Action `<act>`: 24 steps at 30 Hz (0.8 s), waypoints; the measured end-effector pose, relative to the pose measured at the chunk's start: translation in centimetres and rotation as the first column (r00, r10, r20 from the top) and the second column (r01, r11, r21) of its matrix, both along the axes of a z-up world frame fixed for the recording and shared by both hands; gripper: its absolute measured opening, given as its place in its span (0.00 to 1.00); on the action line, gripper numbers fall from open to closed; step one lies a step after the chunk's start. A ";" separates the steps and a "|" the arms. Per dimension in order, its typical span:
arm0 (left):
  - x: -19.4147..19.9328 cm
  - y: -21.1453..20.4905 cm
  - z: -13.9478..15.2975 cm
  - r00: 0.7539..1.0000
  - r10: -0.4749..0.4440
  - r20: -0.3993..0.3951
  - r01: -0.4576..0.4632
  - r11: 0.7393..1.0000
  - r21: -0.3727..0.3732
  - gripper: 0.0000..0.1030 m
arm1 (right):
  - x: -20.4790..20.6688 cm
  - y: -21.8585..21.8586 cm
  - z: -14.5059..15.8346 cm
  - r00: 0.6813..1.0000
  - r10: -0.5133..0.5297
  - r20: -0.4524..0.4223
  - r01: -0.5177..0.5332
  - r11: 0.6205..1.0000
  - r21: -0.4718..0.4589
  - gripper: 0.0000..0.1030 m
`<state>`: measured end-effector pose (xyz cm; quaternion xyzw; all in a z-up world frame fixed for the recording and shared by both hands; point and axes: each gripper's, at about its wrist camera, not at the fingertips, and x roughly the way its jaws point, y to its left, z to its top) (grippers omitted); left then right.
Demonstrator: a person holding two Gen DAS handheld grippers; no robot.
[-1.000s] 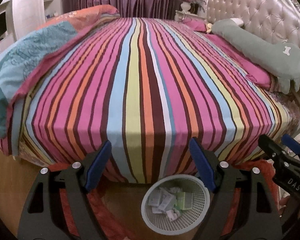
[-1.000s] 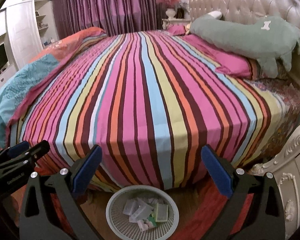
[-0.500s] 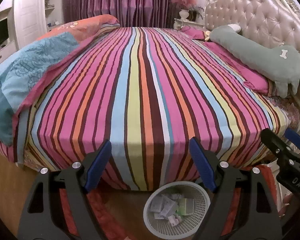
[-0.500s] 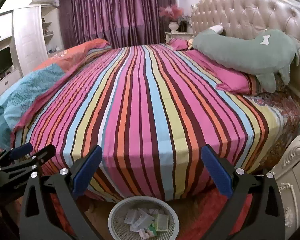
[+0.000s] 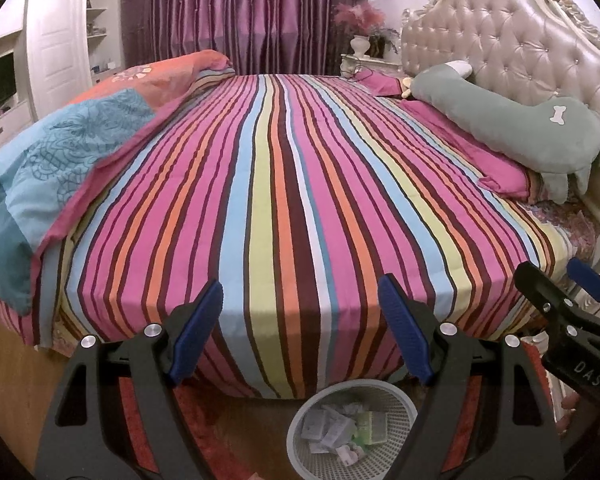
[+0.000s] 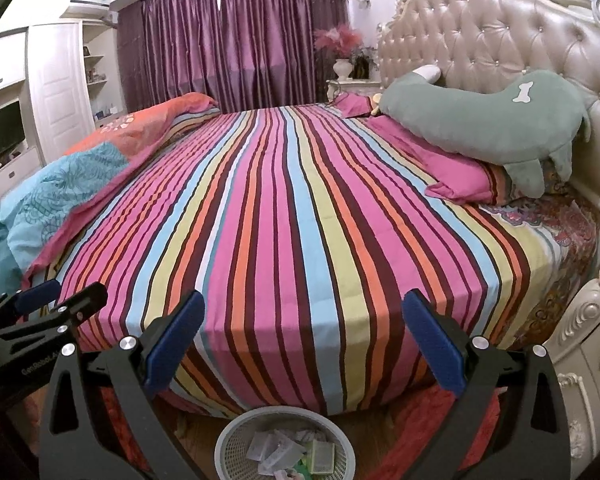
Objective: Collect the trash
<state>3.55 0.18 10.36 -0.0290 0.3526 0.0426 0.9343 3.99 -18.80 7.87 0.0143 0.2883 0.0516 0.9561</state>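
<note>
Trash: white wrappers and a small green packet (image 6: 321, 456) lie in a heap inside the basket.
Basket: my white mesh basket (image 5: 396, 398) stands on the floor, right at the foot of the bed's near edge, low in both views.
Left claw: my left claw (image 5: 300, 332) hangs over the basket with its blue pads (image 5: 196, 330) wide apart. Nothing is between them.
Right claw: my right claw (image 6: 302, 346) hangs over the basket too, pads spread wide, holding nothing.
Two claws: they are side by side and apart. Each one shows at the edge of the other's view.
Floor: brown wood, with a red rug (image 6: 416, 420) beside the basket.
Bed: a sheet with many bright stripes (image 5: 284, 200) covers it, smooth and flat.
Blanket: a blue and orange blanket (image 5: 72, 148) is bunched along the left side of the bed.
Pillow: a long green pillow (image 6: 488, 120) with a white bone on it leans on the padded headboard (image 6: 492, 36), on top of a pink pillow (image 6: 456, 168).
Far end: purple curtains (image 6: 236, 40) hang behind the bed, and a white vase with pink feathers (image 6: 340, 46) stands in the corner.
</note>
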 end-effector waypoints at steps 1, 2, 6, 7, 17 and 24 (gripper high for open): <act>0.0 0.0 0.0 1.000 -0.001 -0.002 0.001 1.000 0.001 0.76 | 0.0 0.0 0.0 1.000 -0.002 0.001 0.002 1.000 0.000 0.92; 0.1 0.0 0.0 1.000 -0.003 -0.004 0.003 1.000 0.002 0.76 | 0.0 -0.1 0.0 1.000 -0.003 0.002 0.003 1.000 -0.001 0.92; 0.2 -0.3 0.0 1.000 -0.002 -0.002 0.002 1.000 0.020 0.76 | 0.1 -0.2 0.0 1.000 -0.003 0.002 0.003 1.000 -0.001 0.92; 0.3 -0.3 0.0 1.000 -0.004 -0.001 0.004 1.000 0.025 0.76 | 0.1 -0.2 0.0 1.000 -0.003 0.002 0.003 1.000 -0.001 0.92; 0.6 -0.5 0.0 1.000 -0.007 -0.005 0.007 1.000 0.029 0.76 | 0.3 -0.5 -0.1 1.000 -0.012 0.003 0.012 1.000 0.003 0.92; 0.8 -0.5 0.1 1.000 -0.009 -0.006 0.009 0.999 0.034 0.76 | 0.4 -0.6 -0.2 1.000 -0.015 0.001 0.015 1.000 0.004 0.92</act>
